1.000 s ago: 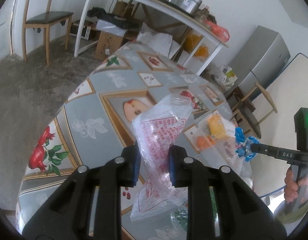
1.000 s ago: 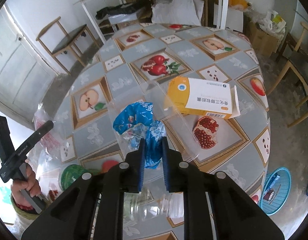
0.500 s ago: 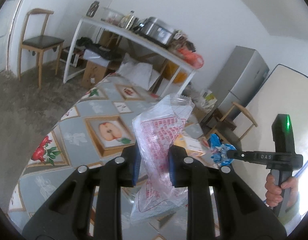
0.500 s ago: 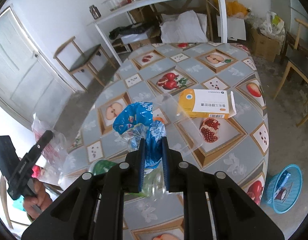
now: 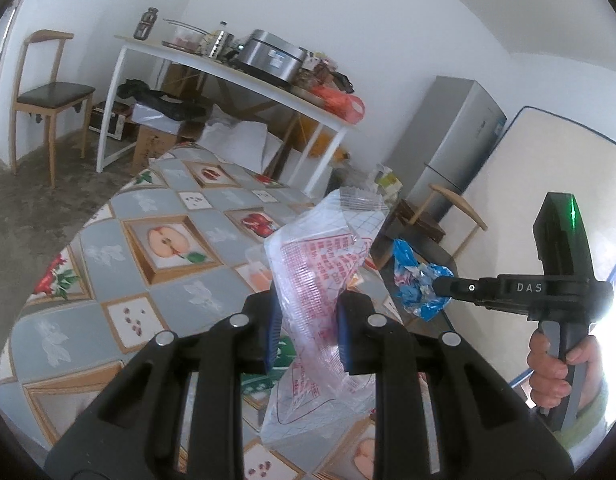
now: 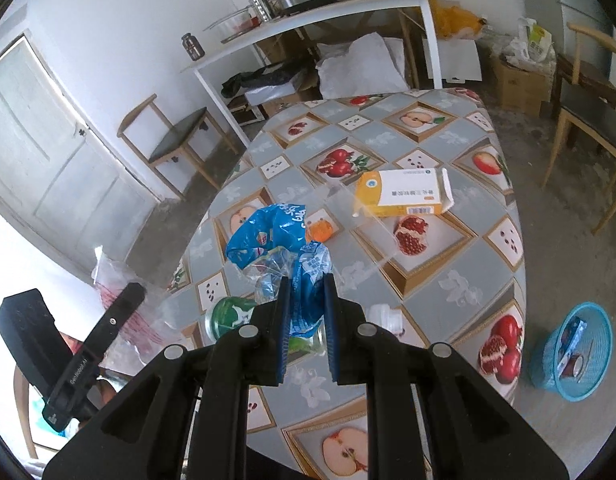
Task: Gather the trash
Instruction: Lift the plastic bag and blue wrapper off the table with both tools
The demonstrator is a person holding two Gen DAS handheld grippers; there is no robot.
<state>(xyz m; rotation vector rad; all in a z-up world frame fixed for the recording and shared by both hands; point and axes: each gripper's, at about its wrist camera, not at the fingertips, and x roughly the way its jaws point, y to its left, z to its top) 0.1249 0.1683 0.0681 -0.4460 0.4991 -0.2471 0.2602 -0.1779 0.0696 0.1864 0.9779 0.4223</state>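
My left gripper (image 5: 308, 316) is shut on a clear plastic wrapper with red print (image 5: 320, 264), held up above the table. My right gripper (image 6: 305, 300) is shut on a crumpled blue plastic wrapper (image 6: 275, 232), also lifted off the table; the same blue wrapper (image 5: 416, 280) shows at the right gripper's tip in the left wrist view. On the fruit-patterned tablecloth (image 6: 448, 272) lie an orange-and-white carton (image 6: 404, 196), a small orange piece (image 6: 320, 232), a green can (image 6: 227, 316) and a clear bottle partly hidden behind my right fingers.
A blue basket (image 6: 572, 348) with some items stands on the floor right of the table. Wooden chairs (image 6: 175, 140) stand around it. A white side table (image 5: 235, 72) with pots and boxes beneath lines the far wall, a grey fridge (image 5: 456, 140) beside it.
Both grippers have risen and pulled back from the table with their wrappers still gripped; the table looks smaller and more of the room shows.
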